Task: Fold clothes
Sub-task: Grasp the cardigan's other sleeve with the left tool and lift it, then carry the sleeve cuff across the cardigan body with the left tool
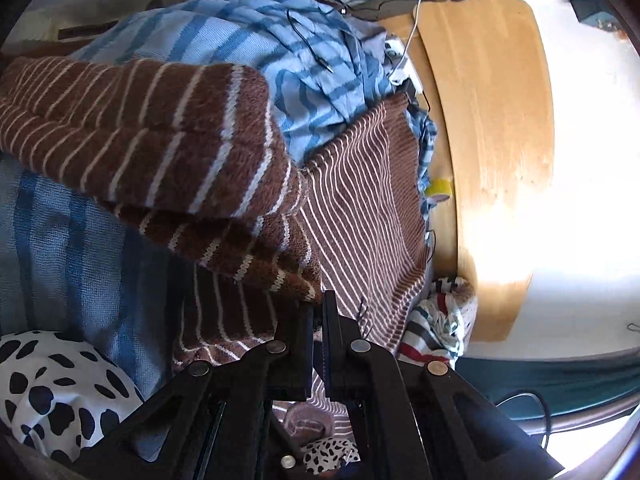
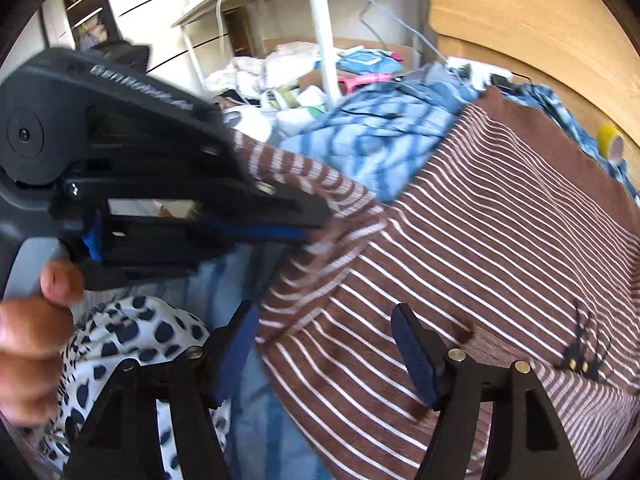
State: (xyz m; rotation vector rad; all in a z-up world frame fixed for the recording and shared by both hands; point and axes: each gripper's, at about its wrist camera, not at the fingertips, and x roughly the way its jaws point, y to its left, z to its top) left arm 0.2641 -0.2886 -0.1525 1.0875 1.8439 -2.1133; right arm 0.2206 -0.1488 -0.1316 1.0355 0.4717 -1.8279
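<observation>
A brown sweater with thin white stripes (image 1: 360, 184) lies spread over the bed, and one part of it is folded up and over towards the left. My left gripper (image 1: 319, 308) is shut on the edge of that folded part. From the right wrist view the same gripper (image 2: 312, 226) comes in from the left in a person's hand (image 2: 28, 344), pinching the striped sweater (image 2: 480, 220). My right gripper (image 2: 324, 316) hangs open just above the sweater's near edge, with nothing pressed between its fingers.
Blue checked bedding (image 1: 248, 40) lies under the sweater, with a black cable (image 1: 308, 44) on it. A black-spotted white cloth (image 1: 52, 392) sits near left, a striped cloth (image 1: 444, 328) near right. A yellow tape roll (image 1: 439, 189) rests by the wooden board (image 1: 492, 120).
</observation>
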